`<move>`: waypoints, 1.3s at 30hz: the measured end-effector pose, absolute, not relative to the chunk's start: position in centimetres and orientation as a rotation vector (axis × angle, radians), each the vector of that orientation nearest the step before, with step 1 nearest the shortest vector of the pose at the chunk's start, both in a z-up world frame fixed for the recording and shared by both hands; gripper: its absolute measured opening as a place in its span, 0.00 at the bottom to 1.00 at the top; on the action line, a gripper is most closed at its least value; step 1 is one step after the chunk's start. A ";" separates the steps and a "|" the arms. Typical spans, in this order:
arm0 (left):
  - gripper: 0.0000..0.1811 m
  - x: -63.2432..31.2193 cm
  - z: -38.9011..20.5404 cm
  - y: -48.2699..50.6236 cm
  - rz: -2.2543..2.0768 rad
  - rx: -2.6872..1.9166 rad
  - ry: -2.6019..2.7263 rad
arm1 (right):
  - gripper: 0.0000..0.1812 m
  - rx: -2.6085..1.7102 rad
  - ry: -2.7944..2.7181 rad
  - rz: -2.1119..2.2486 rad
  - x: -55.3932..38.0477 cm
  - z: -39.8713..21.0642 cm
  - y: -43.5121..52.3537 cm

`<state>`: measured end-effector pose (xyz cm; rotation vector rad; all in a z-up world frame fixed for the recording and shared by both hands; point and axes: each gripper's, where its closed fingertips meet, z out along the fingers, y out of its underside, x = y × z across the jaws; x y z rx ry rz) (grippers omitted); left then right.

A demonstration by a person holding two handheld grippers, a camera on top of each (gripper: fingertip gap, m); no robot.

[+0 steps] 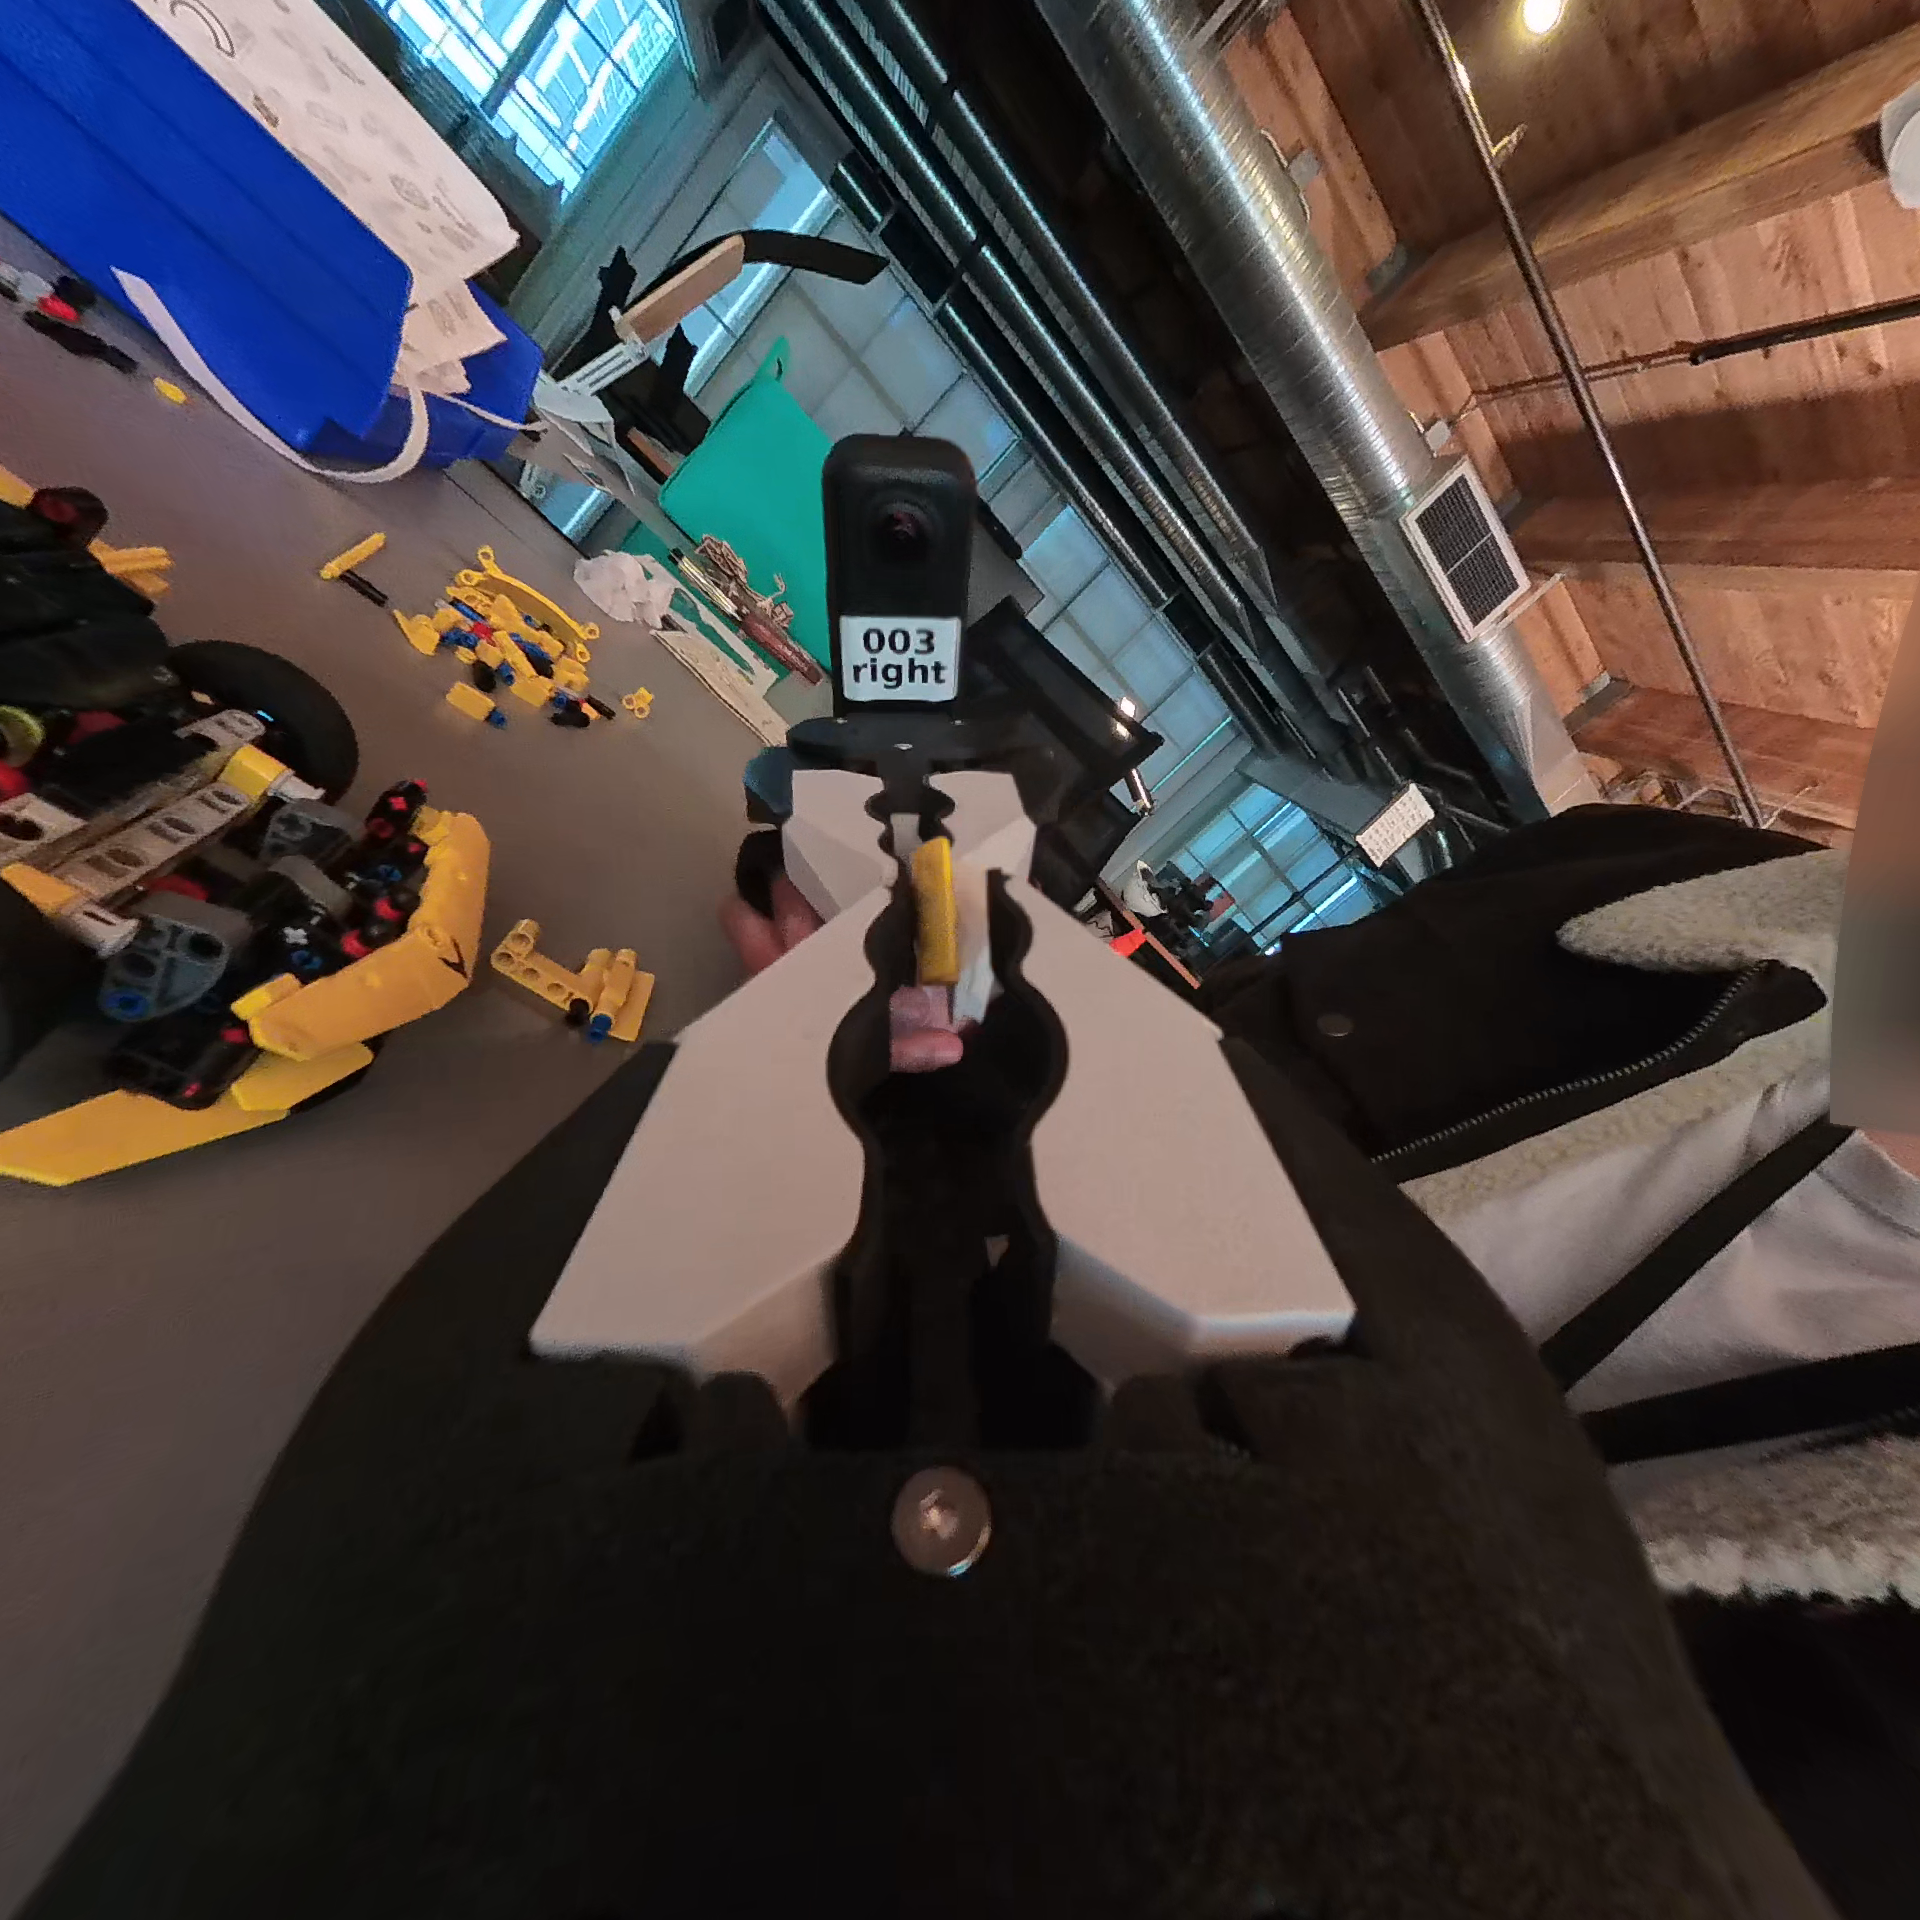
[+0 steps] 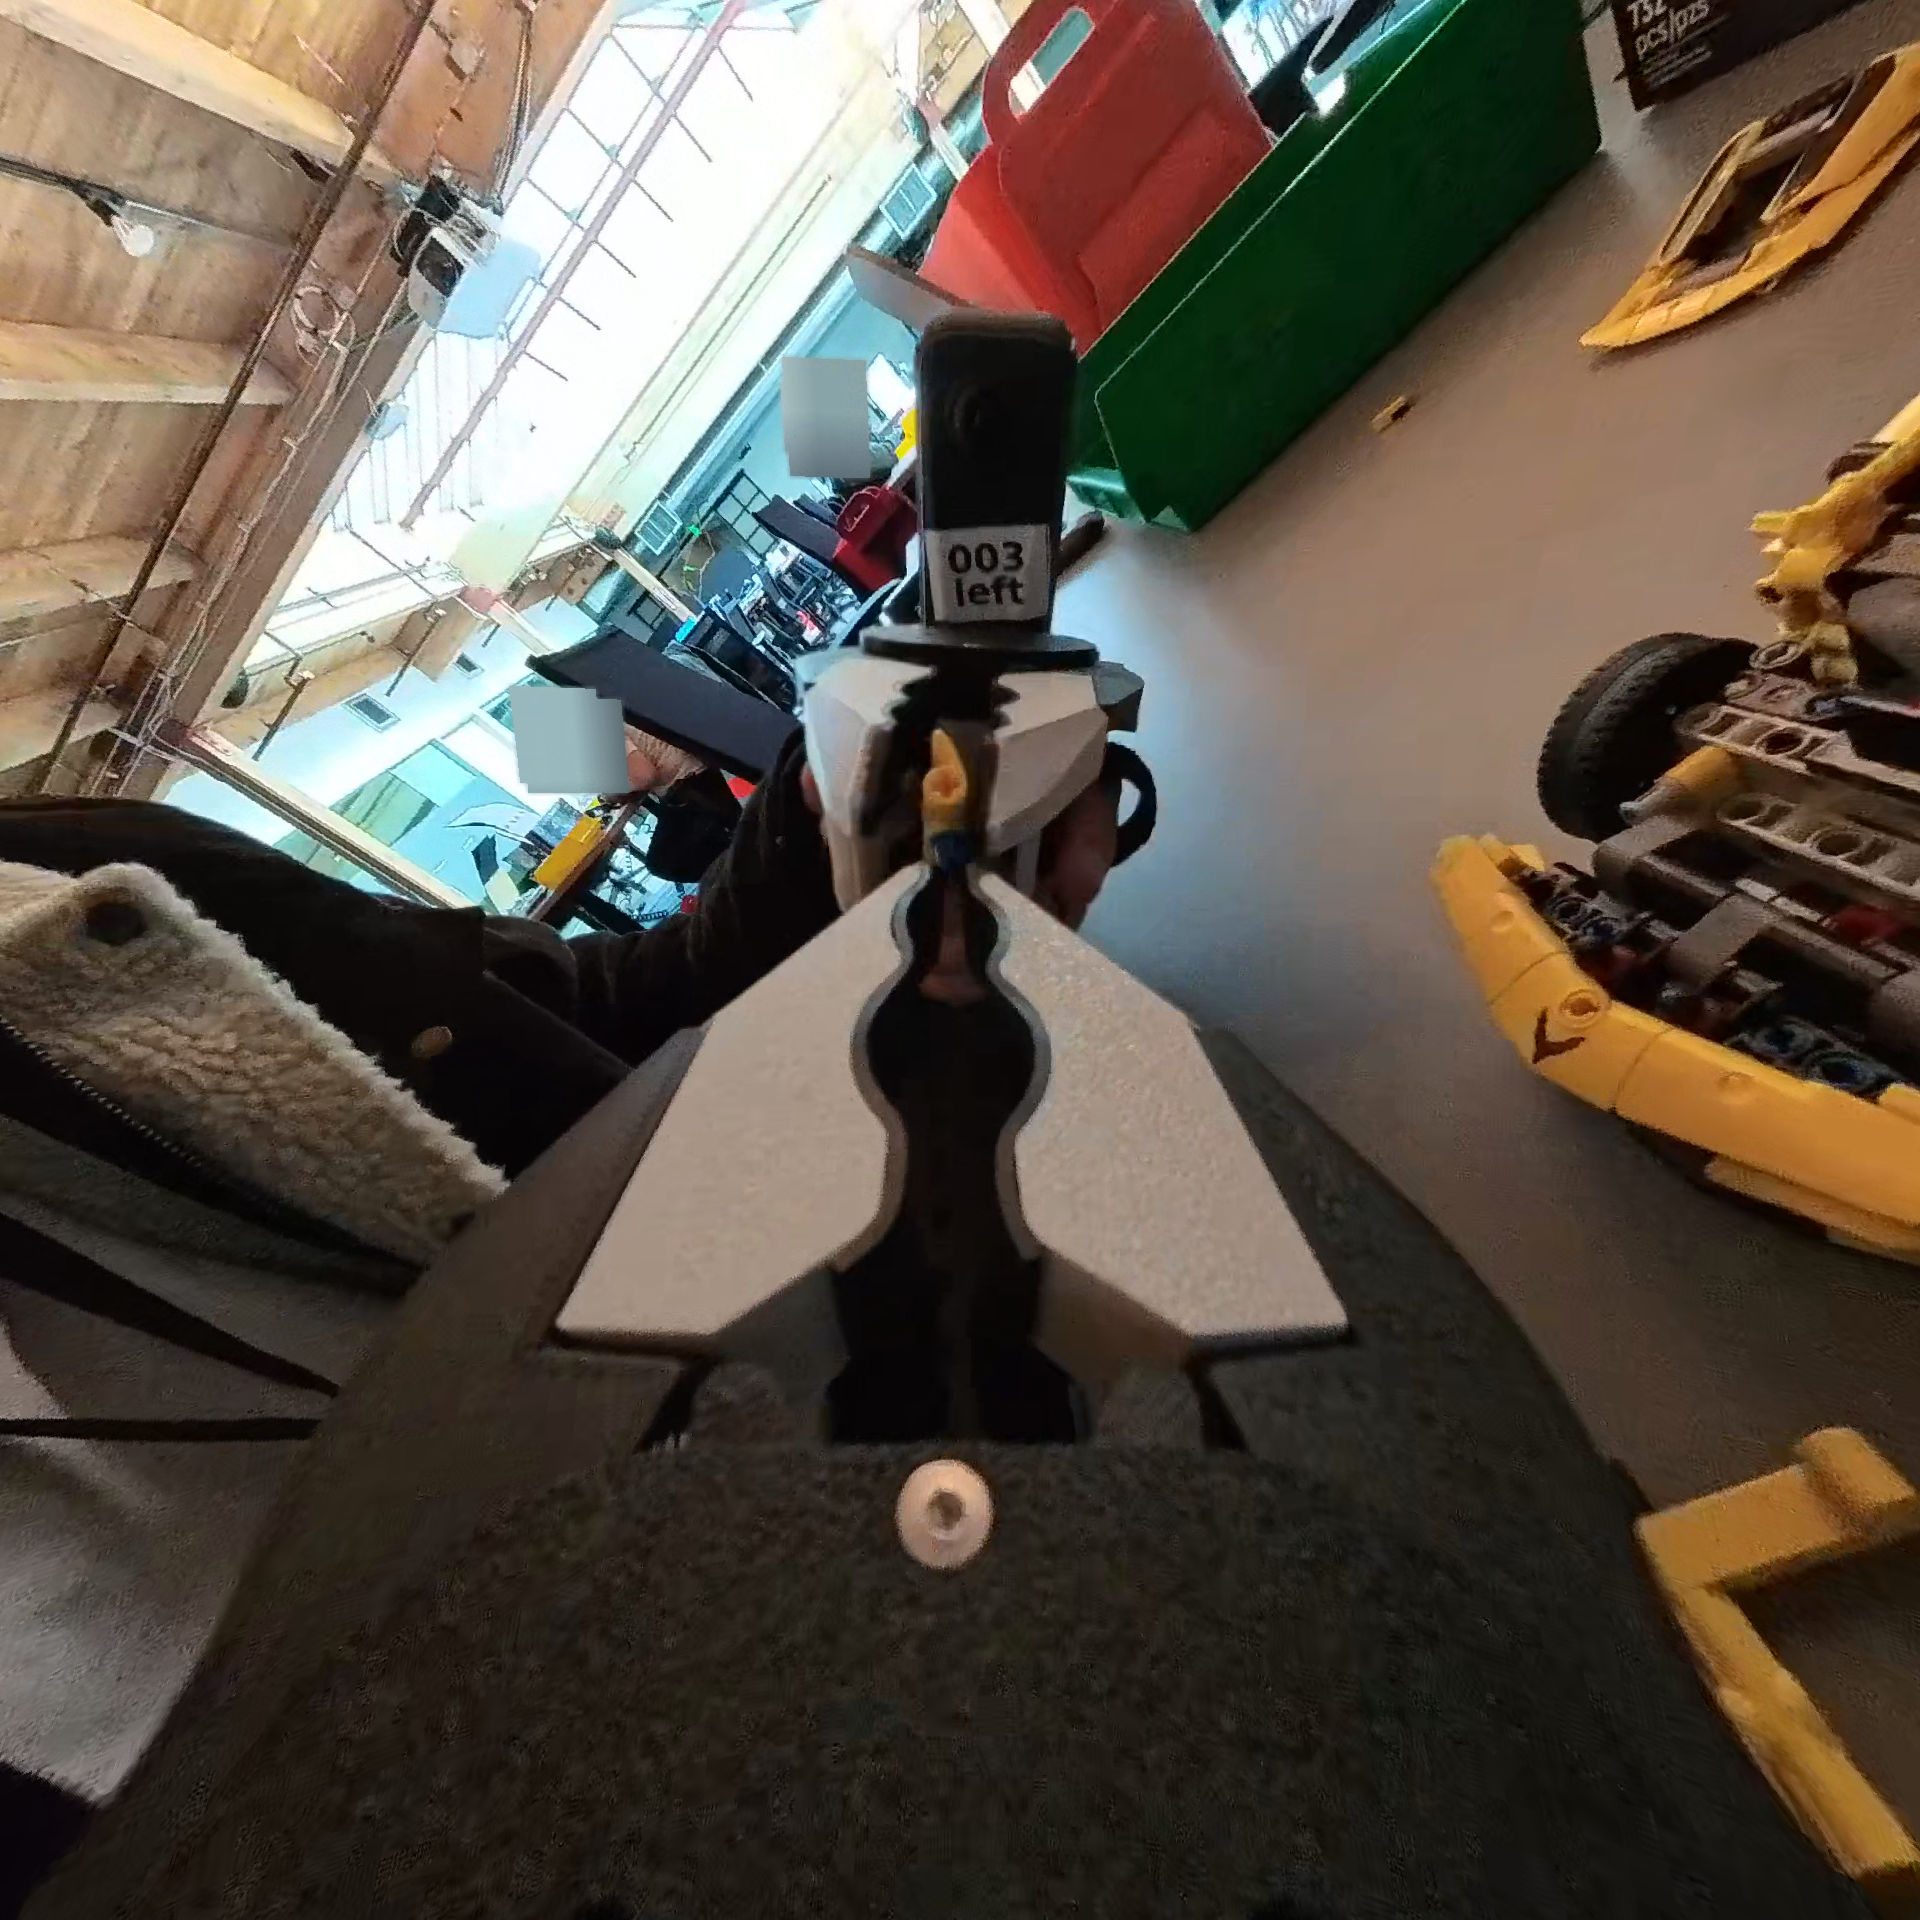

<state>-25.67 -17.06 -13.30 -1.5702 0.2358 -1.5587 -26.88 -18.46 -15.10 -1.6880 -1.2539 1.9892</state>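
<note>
grippers: left gripper [image 1: 940,935] and right gripper [image 2: 948,868] meet tip to tip above the grey table [image 1: 582,790], each pair of white angular fingers narrowed onto the same small piece
held piece: yellow brick piece [image 1: 933,914], slim and smooth, upright between both sets of tips; a blue pin at its lower end shows in the right wrist view
in the way: each gripper's black body and labelled camera [image 1: 899,566] block the middle of the other's view; a fingertip shows behind the tips
at 9 o'clock, left wrist view: half-built yellow and black toy car [image 1: 260,914], studded beams, rubber wheel
at 10 o'clock: loose yellow bricks [image 1: 514,634]; farther, blue bin [image 1: 208,239]
at 1 o'clock, right wrist view: green bin [image 2: 1340,291], red bag [image 2: 1101,156]
near body: black fleece-lined jacket [image 1: 1507,997]
</note>
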 end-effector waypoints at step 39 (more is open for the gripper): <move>0.04 -28.5 -13.1 -16.3 -1.253 -1.571 0.253 | 0.02 -2.000 -1.113 0.198 -6.0 -23.6 7.6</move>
